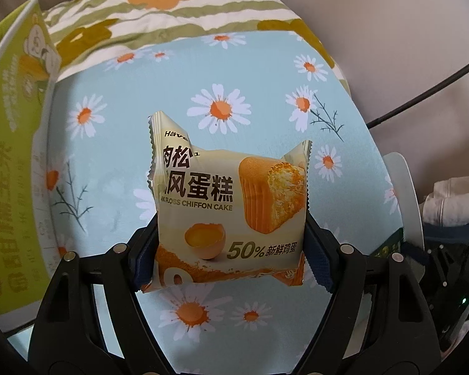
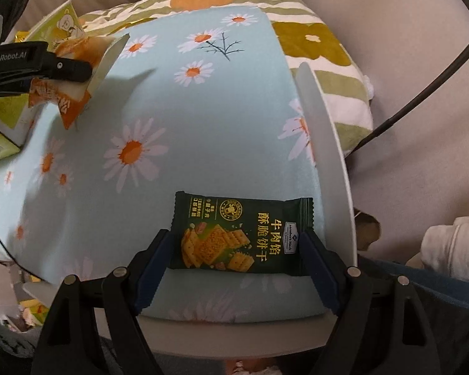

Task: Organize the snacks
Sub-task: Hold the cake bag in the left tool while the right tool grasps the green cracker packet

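My left gripper (image 1: 231,250) is shut on a cream and orange chiffon cake packet (image 1: 228,209) and holds it above the daisy-print cloth (image 1: 159,93). In the right wrist view that gripper (image 2: 78,68) and its cake packet (image 2: 72,97) hang at the upper left. My right gripper (image 2: 234,259) stands around a dark green beef cracker packet (image 2: 240,234), its pads at both ends of the packet. The packet rests on the blue cloth near the white tray rim (image 2: 331,143).
A yellow-green snack box (image 1: 12,143) stands at the left, also in the right wrist view (image 2: 62,28). A green-striped flowered pillow (image 2: 322,50) lies behind the tray. A black cable (image 2: 422,93) runs at the right. Pale sofa fabric surrounds everything.
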Demonstrator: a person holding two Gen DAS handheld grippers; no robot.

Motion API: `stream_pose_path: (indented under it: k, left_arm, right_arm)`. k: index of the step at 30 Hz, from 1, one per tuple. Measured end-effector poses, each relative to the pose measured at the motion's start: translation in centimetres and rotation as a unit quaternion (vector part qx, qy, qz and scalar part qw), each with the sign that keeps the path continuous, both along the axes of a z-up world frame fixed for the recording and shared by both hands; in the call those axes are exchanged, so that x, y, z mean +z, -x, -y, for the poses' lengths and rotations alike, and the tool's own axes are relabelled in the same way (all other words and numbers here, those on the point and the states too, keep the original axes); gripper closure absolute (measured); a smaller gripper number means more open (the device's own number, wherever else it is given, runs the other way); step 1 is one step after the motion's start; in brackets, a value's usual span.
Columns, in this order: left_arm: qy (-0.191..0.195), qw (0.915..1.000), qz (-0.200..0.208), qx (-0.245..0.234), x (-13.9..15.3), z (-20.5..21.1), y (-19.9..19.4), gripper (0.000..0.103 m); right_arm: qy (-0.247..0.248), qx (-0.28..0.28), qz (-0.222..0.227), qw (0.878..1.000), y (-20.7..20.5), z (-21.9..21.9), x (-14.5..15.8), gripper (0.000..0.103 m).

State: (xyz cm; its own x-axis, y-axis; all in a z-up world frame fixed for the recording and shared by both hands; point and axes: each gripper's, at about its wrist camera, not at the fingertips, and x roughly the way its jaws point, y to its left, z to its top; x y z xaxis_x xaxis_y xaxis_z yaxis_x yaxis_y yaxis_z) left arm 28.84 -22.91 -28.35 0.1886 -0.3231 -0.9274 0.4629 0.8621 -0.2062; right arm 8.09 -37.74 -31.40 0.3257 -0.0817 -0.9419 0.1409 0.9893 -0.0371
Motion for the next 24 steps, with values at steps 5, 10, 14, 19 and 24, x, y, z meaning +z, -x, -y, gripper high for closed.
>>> stream_pose_path:
  k: [5,10,14,19,24]
  left_arm:
    - [0.005,0.9999,-0.012,-0.003,-0.6,0.4,-0.5,0.026]
    - [0.003,0.9997,-0.021,-0.008,-1.1,0.7,-1.1,0.026]
    - [0.001,0.9997,-0.023,-0.010,-1.3,0.7,-1.6,0.026]
    - [-0.005,0.9996,-0.027,-0.010,-1.4,0.2,-2.2,0.026]
    - [-0.008,0.9996,-0.028,-0.005,-1.5,-0.4,-2.7,0.026]
  right_arm:
    - [0.068,0.014,0.013,0.998,-0.3,-1.1,-0.2,0.023]
    - [0.007,-0.026,0.013,1.000,-0.7,0.1,-0.8,0.018]
    - [-0.012,0.013,0.011,1.000,-1.4,-2.0,-1.0,0.017]
    - [0.005,0.045,0.018,0.999,-2.0,-3.8,-0.6,0.017]
    - [0.014,0.038,0.001,0.999,-2.1,-2.4,-0.3,0.017]
